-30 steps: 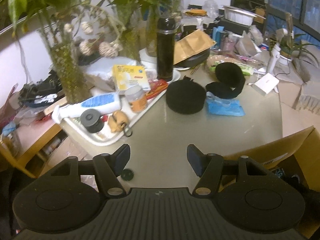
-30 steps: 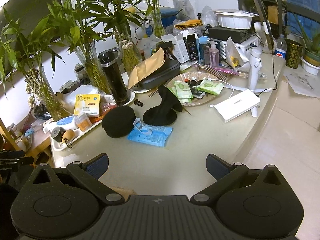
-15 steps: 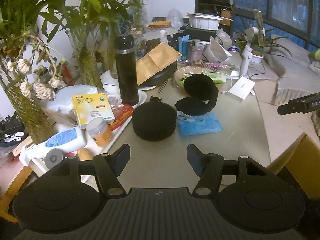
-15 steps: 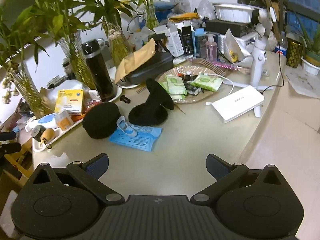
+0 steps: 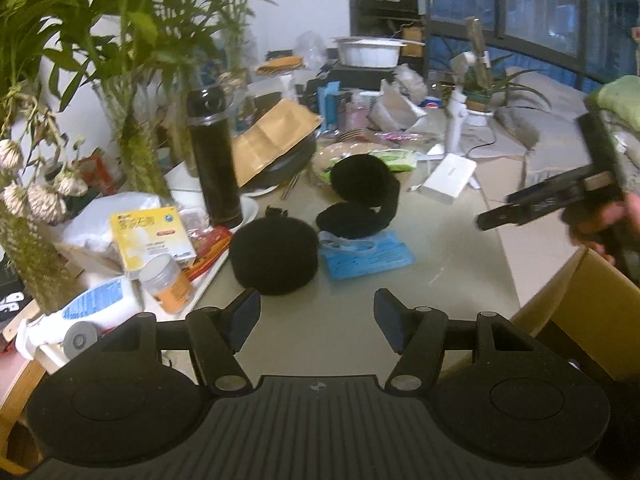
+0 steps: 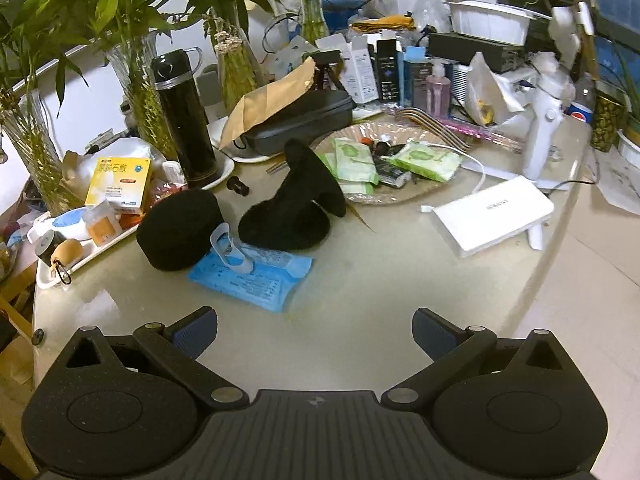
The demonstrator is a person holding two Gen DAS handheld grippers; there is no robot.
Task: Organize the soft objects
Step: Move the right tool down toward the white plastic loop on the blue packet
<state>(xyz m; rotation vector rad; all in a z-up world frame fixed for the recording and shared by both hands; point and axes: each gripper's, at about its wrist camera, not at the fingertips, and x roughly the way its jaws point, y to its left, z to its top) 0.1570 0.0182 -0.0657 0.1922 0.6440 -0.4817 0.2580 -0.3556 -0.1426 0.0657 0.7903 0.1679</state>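
Observation:
A round black fleece cap (image 5: 275,254) (image 6: 180,229) lies on the beige table. A second black fleece piece (image 5: 362,198) (image 6: 298,204) sits folded upright just right of it. A blue soft pack (image 5: 366,254) (image 6: 252,274) lies flat in front of them. My left gripper (image 5: 316,316) is open and empty, short of the round cap. My right gripper (image 6: 314,332) is open and empty, short of the blue pack. The right gripper also shows at the right edge of the left wrist view (image 5: 552,196).
A white tray (image 6: 84,260) with bottles and a yellow box (image 6: 119,180) stands left. A black flask (image 6: 184,120), vases of bamboo (image 6: 140,92), a glass plate (image 6: 360,140) with green packs and a white box (image 6: 492,214) crowd the back. A cardboard box (image 5: 592,308) stands right.
Both grippers have moved in toward the table and the soft objects. The left view has swung right, and the right gripper now shows at its edge. Both stay open.

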